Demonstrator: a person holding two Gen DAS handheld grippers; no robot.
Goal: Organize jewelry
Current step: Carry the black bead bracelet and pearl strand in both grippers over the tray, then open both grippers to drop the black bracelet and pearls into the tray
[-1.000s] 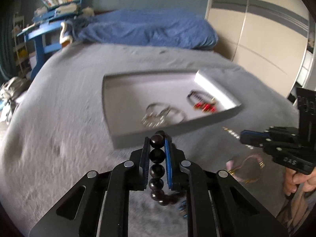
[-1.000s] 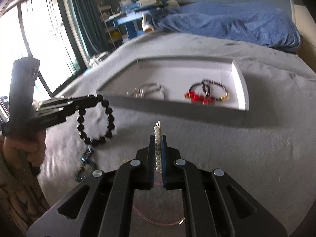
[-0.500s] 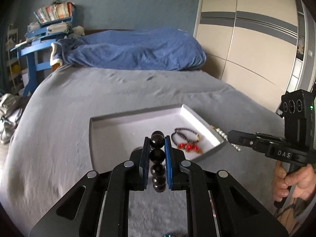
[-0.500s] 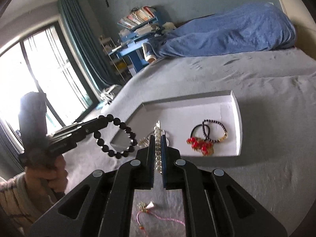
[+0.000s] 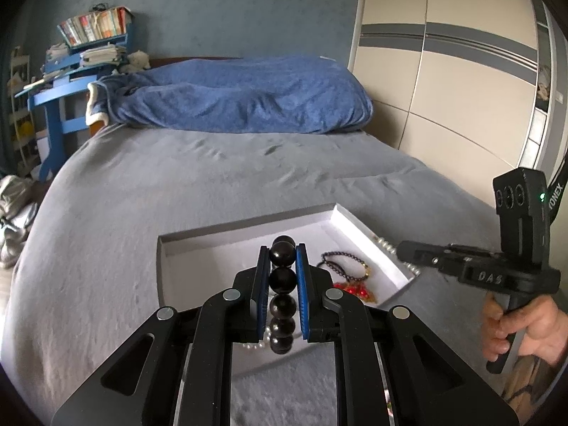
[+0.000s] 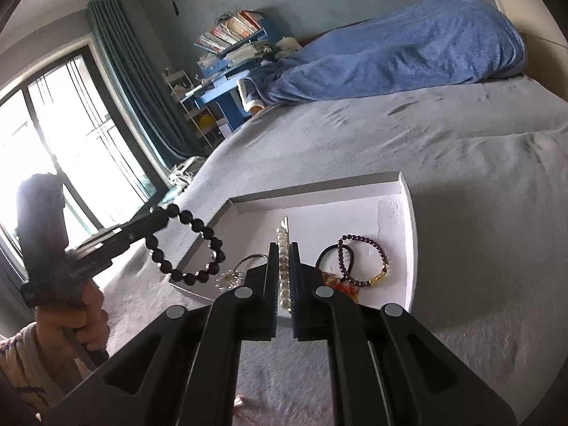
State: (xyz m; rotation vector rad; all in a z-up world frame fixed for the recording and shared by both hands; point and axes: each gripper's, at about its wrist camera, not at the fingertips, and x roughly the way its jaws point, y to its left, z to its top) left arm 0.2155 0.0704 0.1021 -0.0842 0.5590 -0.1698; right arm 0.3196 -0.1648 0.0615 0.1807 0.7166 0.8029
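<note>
My left gripper (image 5: 282,252) is shut on a black bead bracelet (image 5: 282,278), held above the near side of the white tray (image 5: 248,229). From the right wrist view the bracelet (image 6: 191,245) hangs as a loop over the tray's left edge. My right gripper (image 6: 283,248) is shut on a white pearl strand (image 6: 283,266), above the tray (image 6: 408,234). In the tray lie a purple bead bracelet with a black loop (image 6: 358,259), a red piece (image 5: 355,289) and a silver piece (image 6: 234,273).
The tray sits on a grey bed (image 5: 177,177). A blue duvet (image 5: 241,99) lies at the head. A blue desk with books (image 5: 81,56) stands at left, a wardrobe (image 5: 443,88) at right, a window (image 6: 71,142) at left. A pink cord (image 6: 238,400) lies on the bed below my right gripper.
Both grippers have risen and moved forward over the tray, each holding its jewelry. The tray looks smaller and lower in both views.
</note>
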